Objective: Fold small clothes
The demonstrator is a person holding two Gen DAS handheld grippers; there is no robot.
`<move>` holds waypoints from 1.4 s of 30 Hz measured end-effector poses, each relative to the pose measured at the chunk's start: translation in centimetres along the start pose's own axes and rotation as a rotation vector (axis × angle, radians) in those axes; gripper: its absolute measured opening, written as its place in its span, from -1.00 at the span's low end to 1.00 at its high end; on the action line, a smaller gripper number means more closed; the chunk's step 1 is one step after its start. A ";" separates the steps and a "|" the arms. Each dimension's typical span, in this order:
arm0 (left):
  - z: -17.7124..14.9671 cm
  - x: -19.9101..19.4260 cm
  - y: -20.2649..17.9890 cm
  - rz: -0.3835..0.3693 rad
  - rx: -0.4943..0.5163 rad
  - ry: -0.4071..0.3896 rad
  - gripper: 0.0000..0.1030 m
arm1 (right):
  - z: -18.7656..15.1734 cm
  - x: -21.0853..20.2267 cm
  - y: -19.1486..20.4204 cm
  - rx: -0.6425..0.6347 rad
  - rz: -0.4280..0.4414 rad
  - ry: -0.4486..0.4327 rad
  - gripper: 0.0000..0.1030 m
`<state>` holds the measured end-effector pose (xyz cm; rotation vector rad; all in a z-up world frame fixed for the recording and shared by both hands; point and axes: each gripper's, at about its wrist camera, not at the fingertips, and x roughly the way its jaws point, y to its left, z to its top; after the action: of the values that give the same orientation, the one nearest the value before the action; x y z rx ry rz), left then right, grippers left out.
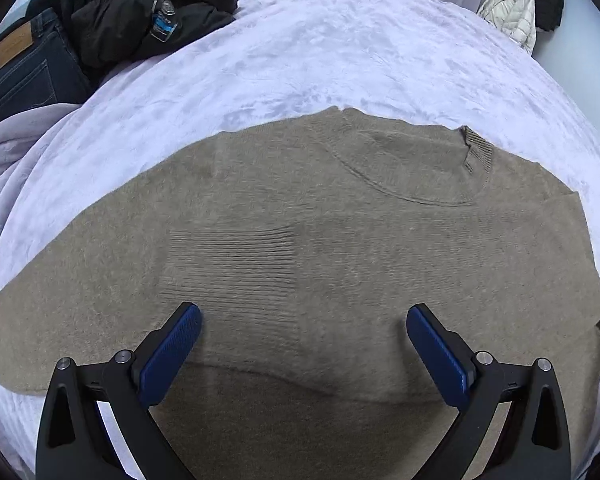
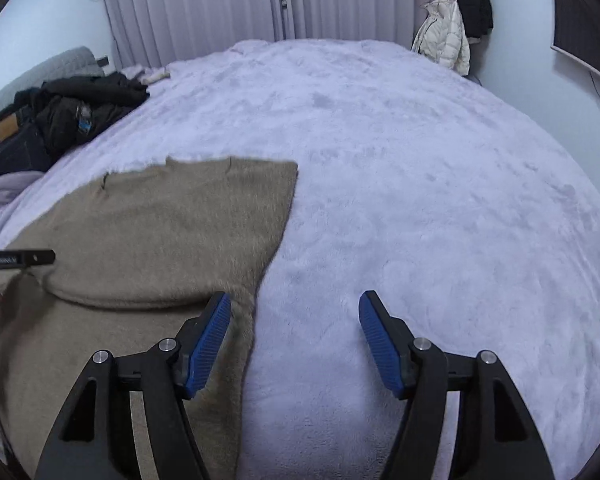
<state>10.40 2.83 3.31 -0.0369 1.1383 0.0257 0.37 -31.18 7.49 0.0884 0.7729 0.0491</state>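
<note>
Beige knit sweater (image 1: 300, 240): sleeves folded in ahead of both pairs of fingers; final folds judged outstanding. Left gripper (image 1: 304, 320), right gripper (image 2: 295, 308): spread wide, nothing held.

Jeans' tan waist patch (image 1: 14, 45): stamped marks, too small to read | tag on the black garment (image 1: 163, 20): blue-and-white print, blurred | black bar (image 2: 18, 258) at left edge of the right-wrist view: white lettering, illegible | no other text seen
</note>
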 end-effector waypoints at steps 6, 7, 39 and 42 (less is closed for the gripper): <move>-0.9 1.6 -0.4 0.026 0.040 0.011 1.00 | 0.8 5.6 6.0 -0.122 0.189 0.148 0.37; -1.0 1.0 -0.1 0.034 0.036 0.005 1.00 | 0.2 7.4 6.1 -0.141 0.144 0.219 0.34; -14.8 -5.9 32.7 0.144 -0.797 -0.130 1.00 | 1.0 9.9 18.4 -0.187 -0.063 0.197 0.75; -18.1 -5.0 39.3 0.089 -0.964 -0.141 1.00 | 0.9 8.0 18.7 -0.185 -0.047 0.156 0.75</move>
<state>-9.65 41.34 -0.33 -0.8271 0.8965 0.6454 6.53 -12.02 4.41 -0.1103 0.9222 0.0829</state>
